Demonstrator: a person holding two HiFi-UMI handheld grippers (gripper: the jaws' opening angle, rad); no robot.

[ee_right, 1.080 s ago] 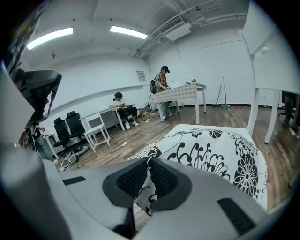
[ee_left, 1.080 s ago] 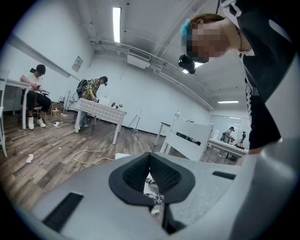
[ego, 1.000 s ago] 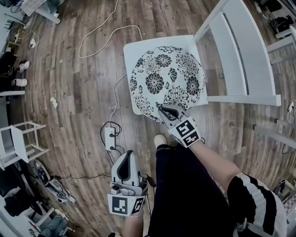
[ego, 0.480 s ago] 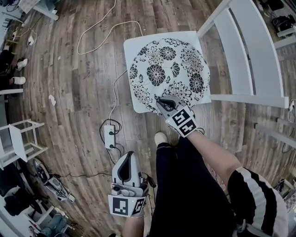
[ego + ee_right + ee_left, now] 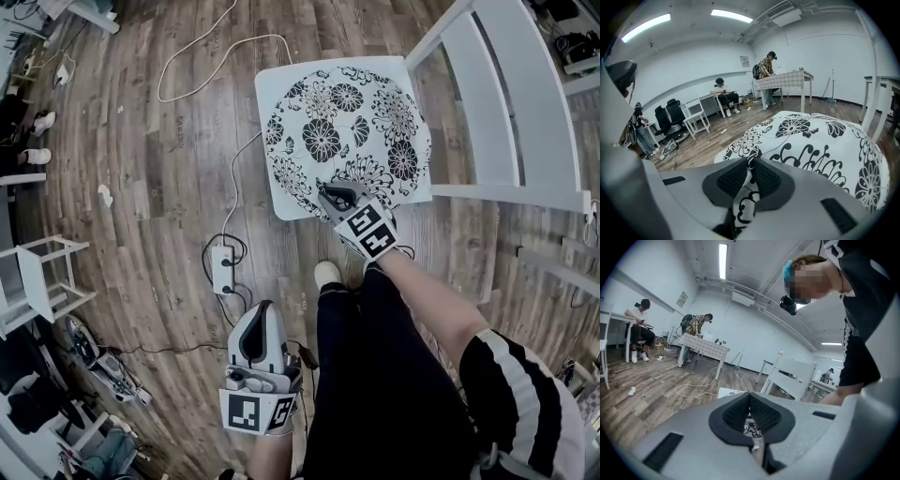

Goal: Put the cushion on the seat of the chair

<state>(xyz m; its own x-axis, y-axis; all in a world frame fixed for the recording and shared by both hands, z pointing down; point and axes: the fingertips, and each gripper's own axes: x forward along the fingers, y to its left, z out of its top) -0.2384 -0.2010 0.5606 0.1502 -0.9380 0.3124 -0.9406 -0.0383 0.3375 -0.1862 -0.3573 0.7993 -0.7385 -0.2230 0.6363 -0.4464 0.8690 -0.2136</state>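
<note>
CUSHION ON THE CHAIR: Your right gripper [image 5: 327, 194] clamps the near edge of the cushion [image 5: 342, 131], a fold of fabric pinched between its pads [image 5: 732, 179]. Round and white, printed with bold black flowers and scrolls, the cushion lies on the seat of the white chair [image 5: 272, 82]. Your left gripper [image 5: 260, 319], jaws together on nothing, hangs beside your leg.
</note>
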